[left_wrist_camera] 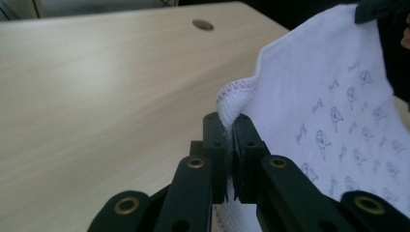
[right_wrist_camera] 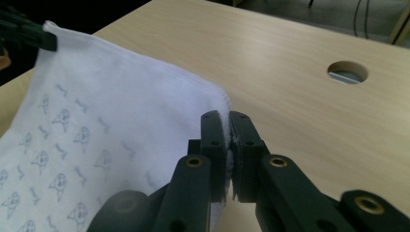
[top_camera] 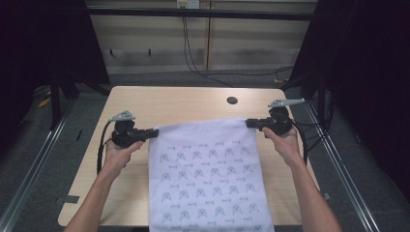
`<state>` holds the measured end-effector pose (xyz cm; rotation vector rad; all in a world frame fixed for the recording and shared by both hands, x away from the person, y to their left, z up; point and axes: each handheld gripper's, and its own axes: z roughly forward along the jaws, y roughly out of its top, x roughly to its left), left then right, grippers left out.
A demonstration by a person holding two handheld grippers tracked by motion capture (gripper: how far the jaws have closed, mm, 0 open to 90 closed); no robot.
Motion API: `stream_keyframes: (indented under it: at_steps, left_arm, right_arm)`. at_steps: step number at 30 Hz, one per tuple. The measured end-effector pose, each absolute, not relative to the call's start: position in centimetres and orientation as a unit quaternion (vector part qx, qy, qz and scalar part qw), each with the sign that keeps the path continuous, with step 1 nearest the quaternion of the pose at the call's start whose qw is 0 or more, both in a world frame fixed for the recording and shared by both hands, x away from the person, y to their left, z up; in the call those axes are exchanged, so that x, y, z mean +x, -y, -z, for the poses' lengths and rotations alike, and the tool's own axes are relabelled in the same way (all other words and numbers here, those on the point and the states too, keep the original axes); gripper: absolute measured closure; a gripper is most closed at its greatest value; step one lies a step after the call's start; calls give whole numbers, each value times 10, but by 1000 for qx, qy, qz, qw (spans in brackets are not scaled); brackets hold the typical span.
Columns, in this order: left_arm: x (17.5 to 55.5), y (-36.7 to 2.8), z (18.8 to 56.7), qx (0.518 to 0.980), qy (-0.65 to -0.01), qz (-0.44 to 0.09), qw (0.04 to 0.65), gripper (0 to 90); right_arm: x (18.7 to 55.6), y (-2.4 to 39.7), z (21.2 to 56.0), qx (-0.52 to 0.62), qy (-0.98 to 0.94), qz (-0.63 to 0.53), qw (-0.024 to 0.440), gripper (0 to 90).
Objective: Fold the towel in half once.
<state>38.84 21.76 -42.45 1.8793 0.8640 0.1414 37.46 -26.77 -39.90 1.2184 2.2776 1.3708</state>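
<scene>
Around the work, little crowds the pale wooden table (top_camera: 145, 104): a round cable hole (top_camera: 232, 100) sits in its far half, well apart from the cloth, and black cables (top_camera: 193, 58) hang down the wall behind and trail along the floor past the far edge. Dark curtains close in both sides, and metal rails run along the floor to left and right. Nothing lies on the bare tabletop between the grippers and the hole, so nothing stands in the way.

Now the white cloth (top_camera: 208, 174), printed with rows of small grey figures, is held up by its two far corners. Its top edge runs taut between the hands, above the middle of the table, and the rest falls toward the person and over the near edge.

At the left corner, the left gripper (top_camera: 151, 133) has its jaws pressed together on the stitched hem; in the left gripper view the hem bunches just above the two black pads (left_wrist_camera: 215, 140) and cloth shows below them too. At the right corner, the right gripper (top_camera: 251, 123) is likewise clamped narrow on the cloth's edge, with a thin strip of fabric squeezed between its pads (right_wrist_camera: 212, 140) in the right gripper view.
</scene>
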Motion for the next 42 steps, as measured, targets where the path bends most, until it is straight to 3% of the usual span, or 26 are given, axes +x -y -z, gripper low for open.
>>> stream_keyframes:
  at_steps: [16, 20, 27, 33, 37, 42]
  left_arm:
    - [431, -207, 332, 756, -346, -140, 538, 865]
    - [427, -198, 316, 746, -337, -149, 555, 865]
    - [394, -197, 339, 771, -306, -150, 538, 865]
    - [358, -209, 377, 781, -307, -107, 533, 866]
    - [327, -208, 406, 806, -304, -85, 502, 866]
    - [296, -213, 435, 799, -315, -33, 510, 865]
  right_arm:
    - [413, 274, 319, 405, -754, -484, 183, 869]
    - [415, 279, 299, 404, -732, -516, 187, 871]
    - [388, 282, 319, 384, -758, -502, 160, 870]
    - [346, 286, 334, 359, -794, -470, 139, 871]
    - [310, 282, 361, 349, -815, -448, 119, 871]
    - [269, 281, 394, 349, -833, -419, 93, 870]
